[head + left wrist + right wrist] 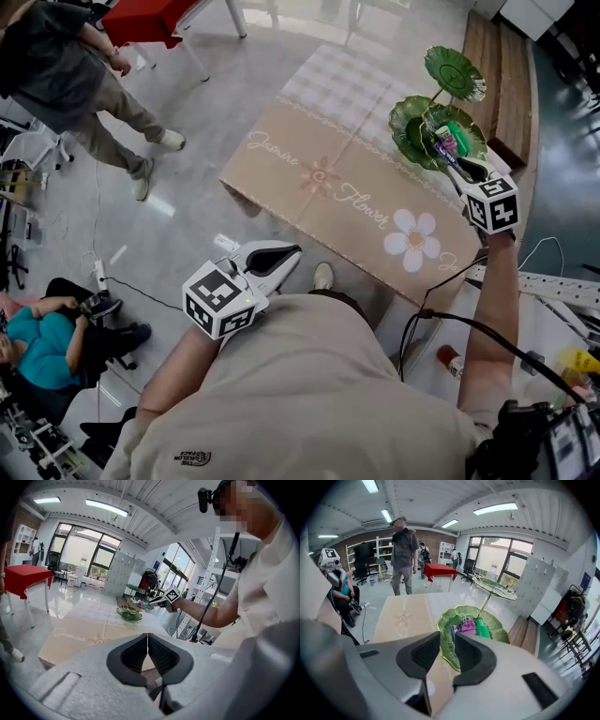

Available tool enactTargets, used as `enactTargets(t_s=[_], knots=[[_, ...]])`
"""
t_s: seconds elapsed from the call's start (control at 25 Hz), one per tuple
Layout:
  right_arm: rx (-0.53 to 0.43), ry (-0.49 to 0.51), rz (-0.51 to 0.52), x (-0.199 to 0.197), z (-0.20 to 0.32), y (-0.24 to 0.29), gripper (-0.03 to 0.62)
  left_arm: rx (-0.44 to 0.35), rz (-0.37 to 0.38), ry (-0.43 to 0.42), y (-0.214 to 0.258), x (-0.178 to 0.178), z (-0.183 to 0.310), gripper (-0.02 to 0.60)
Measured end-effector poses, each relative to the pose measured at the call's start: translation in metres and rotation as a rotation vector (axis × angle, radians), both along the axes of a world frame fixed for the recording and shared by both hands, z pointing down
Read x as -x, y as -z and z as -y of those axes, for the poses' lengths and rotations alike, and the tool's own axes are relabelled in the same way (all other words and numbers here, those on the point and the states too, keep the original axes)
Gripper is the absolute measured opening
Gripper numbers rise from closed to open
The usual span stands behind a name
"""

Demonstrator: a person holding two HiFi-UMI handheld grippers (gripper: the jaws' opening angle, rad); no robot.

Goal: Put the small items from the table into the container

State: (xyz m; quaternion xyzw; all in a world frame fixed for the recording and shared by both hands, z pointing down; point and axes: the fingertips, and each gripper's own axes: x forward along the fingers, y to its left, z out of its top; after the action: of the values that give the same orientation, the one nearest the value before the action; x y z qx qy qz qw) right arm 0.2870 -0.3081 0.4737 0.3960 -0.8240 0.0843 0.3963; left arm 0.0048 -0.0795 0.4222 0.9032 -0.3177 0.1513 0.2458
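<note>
A green leaf-shaped tiered dish (408, 122) stands at the far right corner of the table. Its lower tray (497, 632) holds a purple item (465, 626) and a green item (483, 629). My right gripper (450, 157) hovers just above that tray's near side, open, with nothing between its jaws (446, 641). My left gripper (281, 255) is held back near my body, off the table's near edge, jaws shut and empty (148, 644). In the left gripper view the dish (129, 614) and the right gripper (161, 601) show far ahead.
A tan cloth with flower print (328, 178) covers the table. The dish's small upper tier (455, 73) stands above the tray on a thin stem. A person stands at the far left (66, 75); another sits on the floor (37, 337). A red table (150, 19) is beyond.
</note>
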Motion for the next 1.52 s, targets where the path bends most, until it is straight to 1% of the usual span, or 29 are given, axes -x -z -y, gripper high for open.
enactTargets(t_s=[0.2, 0.44, 0.64, 0.8, 0.88, 1.04, 1.2, 1.52], knots=[[-0.029, -0.047, 0.08, 0.025, -0.044, 0.009, 0.084, -0.011, -0.017, -0.042, 0.004, 0.006, -0.012, 0.009], [0.01, -0.076, 0.167, 0.081, -0.129, -0.017, 0.038, -0.019, -0.033, -0.097, 0.009, 0.02, -0.034, 0.009], [0.032, -0.117, 0.25, 0.126, -0.187, -0.031, 0.031, -0.027, -0.042, -0.132, 0.01, 0.037, -0.055, 0.009], [0.016, -0.154, 0.311, 0.158, -0.227, -0.027, 0.028, -0.027, -0.05, -0.168, 0.009, 0.052, -0.074, 0.009], [0.001, -0.157, 0.318, 0.175, -0.247, -0.023, 0.028, -0.026, -0.054, -0.192, 0.009, 0.06, -0.084, 0.009], [-0.008, -0.127, 0.315, 0.212, -0.288, -0.02, 0.028, -0.028, -0.07, -0.232, 0.01, 0.072, -0.103, 0.009], [-0.016, -0.137, 0.331, 0.233, -0.325, -0.016, 0.025, -0.026, -0.087, -0.268, 0.01, 0.081, -0.123, 0.009], [-0.031, -0.132, 0.358, 0.275, -0.378, -0.013, 0.018, -0.016, -0.104, -0.285, 0.002, 0.106, -0.16, 0.009]])
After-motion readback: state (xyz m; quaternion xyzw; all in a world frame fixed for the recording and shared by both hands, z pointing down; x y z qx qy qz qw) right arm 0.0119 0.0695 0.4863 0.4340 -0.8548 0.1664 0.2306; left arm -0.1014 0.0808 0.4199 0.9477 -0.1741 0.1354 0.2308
